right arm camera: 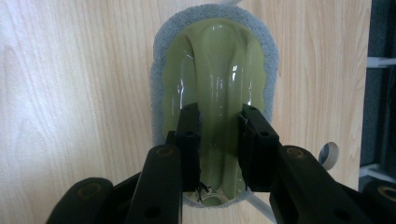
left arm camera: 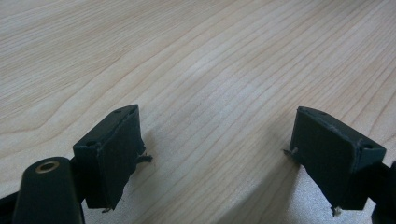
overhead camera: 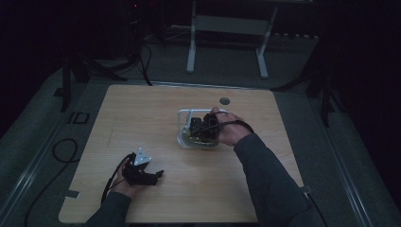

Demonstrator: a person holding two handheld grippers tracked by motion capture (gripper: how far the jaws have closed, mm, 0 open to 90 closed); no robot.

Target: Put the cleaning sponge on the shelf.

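**A:** Left gripper (overhead camera: 152,176) is idling near the bench's (overhead camera: 142,109) front-left corner, fingers (left arm camera: 112,154) spread over bare wood.

**B:** Right gripper (right arm camera: 219,144) is pinching the raised handle of the green scrubber (right arm camera: 215,60) with the grey pad, right of the bench's middle. I'd say it's gripping, so lifting straight up is next.

scrubber (right arm camera: 215,70): 1 | claws: 2, left (left arm camera: 215,158), right (right arm camera: 219,144) | table (overhead camera: 142,113): 1
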